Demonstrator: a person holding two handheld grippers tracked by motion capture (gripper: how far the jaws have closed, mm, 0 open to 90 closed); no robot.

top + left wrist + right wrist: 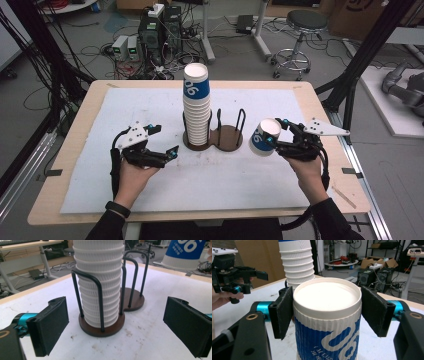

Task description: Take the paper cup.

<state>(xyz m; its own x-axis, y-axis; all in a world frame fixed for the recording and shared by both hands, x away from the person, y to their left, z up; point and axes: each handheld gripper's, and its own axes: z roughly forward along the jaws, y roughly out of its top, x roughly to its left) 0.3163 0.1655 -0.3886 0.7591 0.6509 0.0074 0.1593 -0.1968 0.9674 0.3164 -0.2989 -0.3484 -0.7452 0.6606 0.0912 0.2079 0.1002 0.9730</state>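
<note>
- At the left of the desk [75, 150], the left hand-held gripper [161, 142] hangs low with its jaws spread wide and nothing between them. In the left gripper view the jaws frame the foot of the stack of cups [98, 282], though neither pad touches it.
- In the middle, the stack of cups stands upright in the left ring of a two-place cup holder [214, 137], inside its black wire posts. It rises well above them, with a blue-printed cup on top.
- Just beside it, the holder's right ring [231, 136] is bare, so nothing has been placed there yet.
- To the right of the holder, the right hand-held gripper [274, 134] is clamped on a single cup [263, 136], held off the desk and tipped so its base faces up toward the camera. In the right gripper view both pads press the cup's ribbed wall just under the base rim.
- As I judge it, one cup is separated from the stack, and setting it down remains. The open left gripper looks poised to steady or draw from the stack.
</note>
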